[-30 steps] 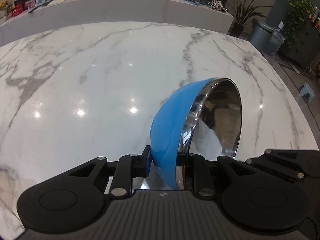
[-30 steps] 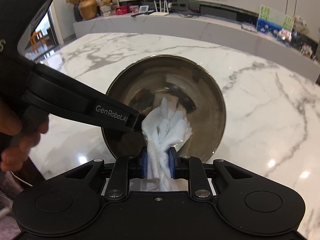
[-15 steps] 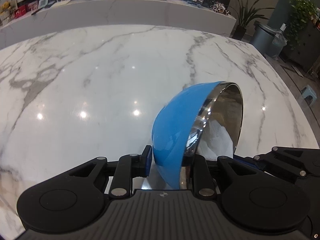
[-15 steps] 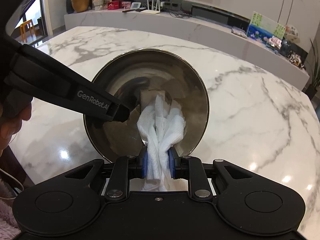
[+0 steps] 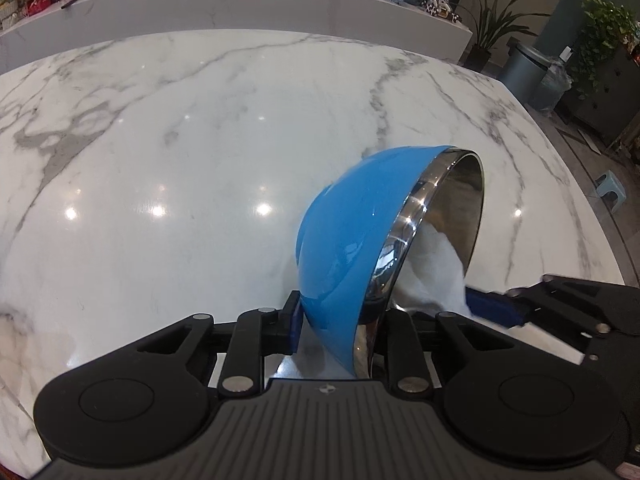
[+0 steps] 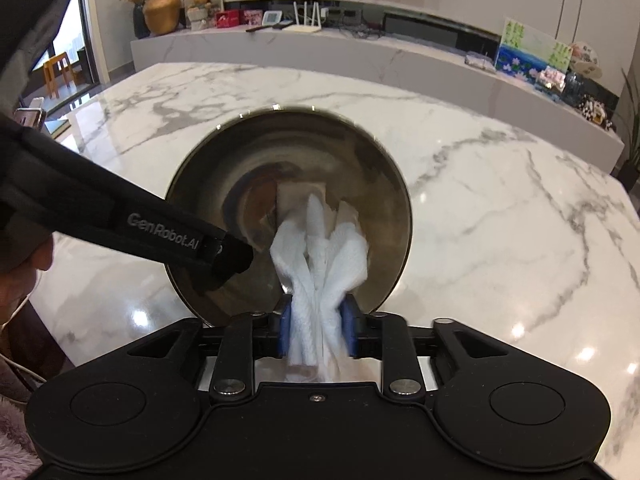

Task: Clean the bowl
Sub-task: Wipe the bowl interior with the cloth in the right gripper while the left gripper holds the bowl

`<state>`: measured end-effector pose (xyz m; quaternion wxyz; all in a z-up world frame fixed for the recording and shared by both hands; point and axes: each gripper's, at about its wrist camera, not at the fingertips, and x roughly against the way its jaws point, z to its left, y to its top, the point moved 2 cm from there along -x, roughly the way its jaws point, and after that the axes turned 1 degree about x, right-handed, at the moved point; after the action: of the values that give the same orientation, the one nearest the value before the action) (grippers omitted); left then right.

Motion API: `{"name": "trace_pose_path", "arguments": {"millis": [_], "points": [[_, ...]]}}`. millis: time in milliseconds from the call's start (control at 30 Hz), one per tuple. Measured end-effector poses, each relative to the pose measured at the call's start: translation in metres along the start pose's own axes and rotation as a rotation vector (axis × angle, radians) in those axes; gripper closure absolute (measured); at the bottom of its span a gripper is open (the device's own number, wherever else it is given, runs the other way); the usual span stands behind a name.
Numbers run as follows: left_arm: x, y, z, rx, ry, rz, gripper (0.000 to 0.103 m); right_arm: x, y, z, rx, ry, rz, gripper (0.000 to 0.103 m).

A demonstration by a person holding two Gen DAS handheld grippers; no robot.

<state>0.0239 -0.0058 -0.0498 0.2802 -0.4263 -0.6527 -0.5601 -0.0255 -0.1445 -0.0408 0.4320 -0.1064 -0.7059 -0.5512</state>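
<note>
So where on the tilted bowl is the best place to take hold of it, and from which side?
Grip the bowl by its thin steel rim, at the low edge nearest the camera, one finger inside and one on the blue outside. The round body gives no flat faces. The left hand-held gripper is clamped there, closing, leaving the open side free for the paper towel.

1. One round bowl (image 5: 352,240), blue outside and polished steel inside, is counted.
2. One wad of white paper towel (image 6: 320,256) is counted.
3. Two black two-finger grippers are counted: the left gripper (image 5: 340,320) and the right gripper (image 6: 316,328).
4. One white marble table with grey veins (image 5: 180,140) is counted.
5. One gold rounded vase (image 6: 161,13) is seen on the far counter.
6. One grey cylindrical bin (image 5: 532,76) is seen on the floor.
</note>
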Motion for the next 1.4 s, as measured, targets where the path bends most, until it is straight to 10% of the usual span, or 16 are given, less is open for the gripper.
{"name": "trace_pose_path", "arguments": {"millis": [267, 467, 833, 1133, 1300, 1400], "points": [[-0.004, 0.011, 0.002, -0.013, 0.001, 0.014, 0.086, 0.003, 0.012, 0.014, 0.096, 0.014, -0.064, 0.065], [-0.006, 0.016, 0.001, -0.029, 0.01, 0.006, 0.086, -0.013, 0.016, 0.009, 0.059, 0.024, -0.015, 0.085], [-0.007, 0.025, -0.003, -0.039, 0.02, -0.009, 0.085, -0.035, 0.023, 0.008, 0.037, 0.048, 0.05, 0.088], [0.009, 0.012, 0.006, 0.023, 0.05, -0.062, 0.056, -0.039, 0.026, 0.005, -0.013, 0.026, 0.056, 0.089], [0.009, 0.01, 0.007, 0.039, 0.048, -0.056, 0.058, -0.039, 0.026, 0.004, -0.033, 0.022, 0.054, 0.089], [0.006, 0.009, 0.006, 0.035, 0.039, -0.045, 0.076, -0.04, 0.026, 0.0, -0.05, 0.026, 0.052, 0.089]]}}
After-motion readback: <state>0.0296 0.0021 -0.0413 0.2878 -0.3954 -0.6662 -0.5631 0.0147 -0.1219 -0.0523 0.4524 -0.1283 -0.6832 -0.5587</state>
